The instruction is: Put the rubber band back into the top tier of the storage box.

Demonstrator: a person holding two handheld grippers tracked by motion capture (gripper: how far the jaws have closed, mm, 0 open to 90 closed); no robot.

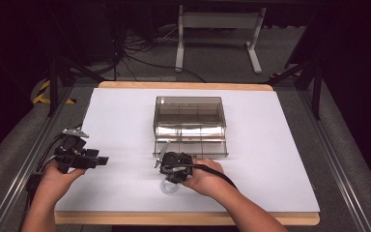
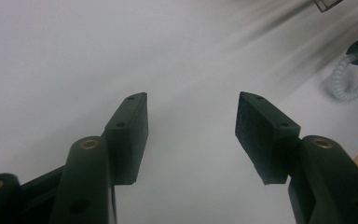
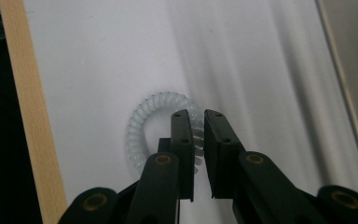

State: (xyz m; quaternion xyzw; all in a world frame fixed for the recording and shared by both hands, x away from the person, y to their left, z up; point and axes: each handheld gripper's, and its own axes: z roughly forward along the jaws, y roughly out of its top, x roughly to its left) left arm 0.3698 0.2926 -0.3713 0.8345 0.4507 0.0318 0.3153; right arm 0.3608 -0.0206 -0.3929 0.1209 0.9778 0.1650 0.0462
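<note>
A pale, translucent spiral hair tie (image 3: pixel 142 126) lies on the white table sheet (image 1: pixel 121 121) near the front edge, just below my right hand (image 1: pixel 168 187). My right gripper (image 3: pixel 198 114) points down at it, and its jaws are pinched together on the ring's right side, leaving a thin gap. In the high view the right gripper (image 1: pixel 168 178) sits in front of the box. At the table's left edge, my left gripper (image 1: pixel 102 160) hovers wide open over bare sheet with nothing between its jaws (image 2: pixel 191 100). The left gripper view catches the hair tie (image 2: pixel 342 81) far off at the right.
A smoky clear plastic compartment box (image 1: pixel 190 126) stands at the table's middle, its lid tipped up behind it. The wooden board's front edge (image 3: pixel 28 102) runs close beside the hair tie. Metal rails flank the table, with cables and a stand frame on the floor behind.
</note>
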